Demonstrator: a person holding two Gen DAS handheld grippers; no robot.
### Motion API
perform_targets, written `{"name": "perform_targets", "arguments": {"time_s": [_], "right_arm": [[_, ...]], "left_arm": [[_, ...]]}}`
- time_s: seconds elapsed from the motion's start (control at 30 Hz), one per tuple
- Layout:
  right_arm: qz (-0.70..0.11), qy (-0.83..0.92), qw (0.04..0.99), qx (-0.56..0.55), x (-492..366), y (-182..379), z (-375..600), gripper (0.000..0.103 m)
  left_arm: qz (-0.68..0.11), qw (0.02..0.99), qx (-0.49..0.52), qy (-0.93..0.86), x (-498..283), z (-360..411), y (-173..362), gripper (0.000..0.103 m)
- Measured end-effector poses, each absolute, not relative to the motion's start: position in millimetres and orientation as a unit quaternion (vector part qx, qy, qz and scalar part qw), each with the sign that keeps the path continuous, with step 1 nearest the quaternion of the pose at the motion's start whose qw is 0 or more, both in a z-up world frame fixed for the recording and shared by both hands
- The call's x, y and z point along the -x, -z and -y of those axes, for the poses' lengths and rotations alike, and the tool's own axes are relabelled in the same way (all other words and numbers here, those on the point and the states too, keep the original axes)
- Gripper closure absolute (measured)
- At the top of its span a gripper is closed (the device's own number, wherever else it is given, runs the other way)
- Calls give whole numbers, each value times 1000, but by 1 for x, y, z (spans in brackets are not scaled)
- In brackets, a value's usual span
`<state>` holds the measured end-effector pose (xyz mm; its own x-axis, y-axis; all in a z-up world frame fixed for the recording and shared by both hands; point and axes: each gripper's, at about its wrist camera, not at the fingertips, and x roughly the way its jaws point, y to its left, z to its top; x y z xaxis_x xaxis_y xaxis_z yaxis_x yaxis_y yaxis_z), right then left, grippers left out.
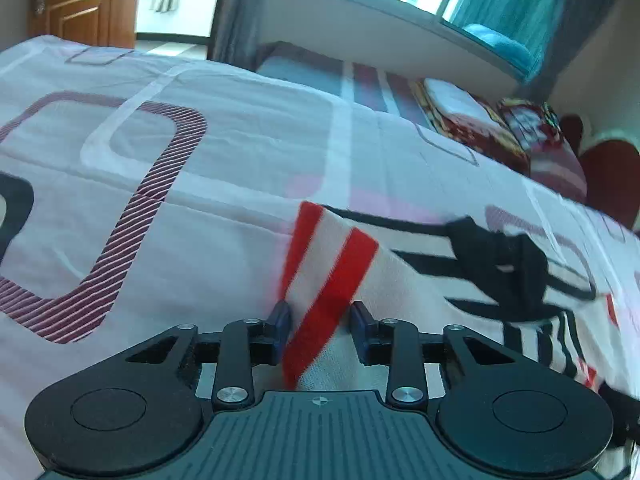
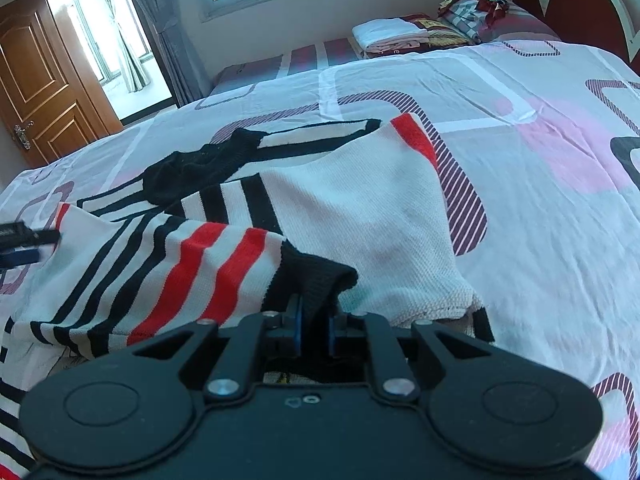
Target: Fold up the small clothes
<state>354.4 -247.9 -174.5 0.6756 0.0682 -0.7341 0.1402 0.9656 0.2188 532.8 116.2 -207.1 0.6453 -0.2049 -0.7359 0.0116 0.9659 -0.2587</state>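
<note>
On the bed (image 2: 520,160), right tool (image 2: 314,316) pinches the striped sweater's (image 2: 360,208) black cuff; left tool (image 1: 322,316) looks parted around its hem.

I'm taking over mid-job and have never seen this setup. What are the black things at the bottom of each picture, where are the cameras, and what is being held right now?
There is no robot arm: a person holds a hand-held two-finger gripper in each hand, and each carries a wide-angle camera looking forward along its fingers. The black shape at the bottom of each picture is that gripper's own body.

The left wrist view shows the left gripper. Its jaws stand apart, with a red-and-white striped part of the sweater between them, not visibly pinched.

The right wrist view shows the right gripper shut on the black cuff of that same striped sweater.

The sweater lies partly folded on a bed with a patterned cover. Folded clothes are stacked at its far end.
</note>
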Motion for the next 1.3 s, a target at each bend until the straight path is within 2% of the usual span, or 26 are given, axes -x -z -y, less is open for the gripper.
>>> {"name": "perform_targets", "arguments": {"time_s": [0.07,0.13,0.33,0.37,0.4,0.43,0.47,0.53,0.57,0.6,0.63,0.67,0.73,0.77,0.87,1.0,1.1,1.2,1.3], "right_arm": [[-400,20,908,-126,-355,173,247,91],[-397,20,909,-121,-355,172,246,92],[-393,15,912,-116,-355,167,244,92],[-394,13,912,-115,-355,167,243,92],[-395,12,912,-115,-355,167,243,92],[-397,11,911,-115,-355,168,244,92],[-398,11,910,-115,-355,168,245,92],[-401,13,908,-121,-355,171,247,92],[-401,13,908,-125,-355,171,248,92],[-400,14,908,-126,-355,171,248,92],[-400,14,908,-126,-355,172,248,92],[-400,14,908,-125,-355,172,247,92],[-400,14,908,-124,-356,171,246,92],[-400,14,908,-124,-356,171,246,92],[-400,14,908,-124,-356,171,247,92],[-384,13,917,-110,-356,163,243,93],[-360,17,928,-95,-357,154,242,94],[-396,36,913,-95,-367,175,251,94],[-394,33,913,-103,-365,180,255,94]], "left_arm": [[-408,905,109,62,-536,-115,210,85],[-397,909,110,59,-538,-115,209,92],[-389,913,119,44,-539,-118,213,93],[-384,915,117,34,-531,-122,205,89],[-387,915,109,28,-527,-121,203,77],[-397,912,103,29,-529,-119,203,29],[-396,912,99,29,-525,-115,199,1],[-371,925,81,35,-518,-111,195,0],[-373,923,82,45,-519,-110,195,6],[-376,921,92,54,-520,-111,195,20],[-388,914,104,60,-525,-111,198,60],[-409,902,122,65,-531,-113,204,74],[-403,903,139,57,-533,-115,207,74],[-402,904,137,58,-533,-113,207,87],[-383,911,139,55,-529,-111,200,94],[-346,927,134,48,-523,-112,189,95],[-376,917,133,21,-527,-121,211,95],[-366,924,104,23,-519,-117,213,94],[-364,927,88,18,-514,-113,199,94]]}}
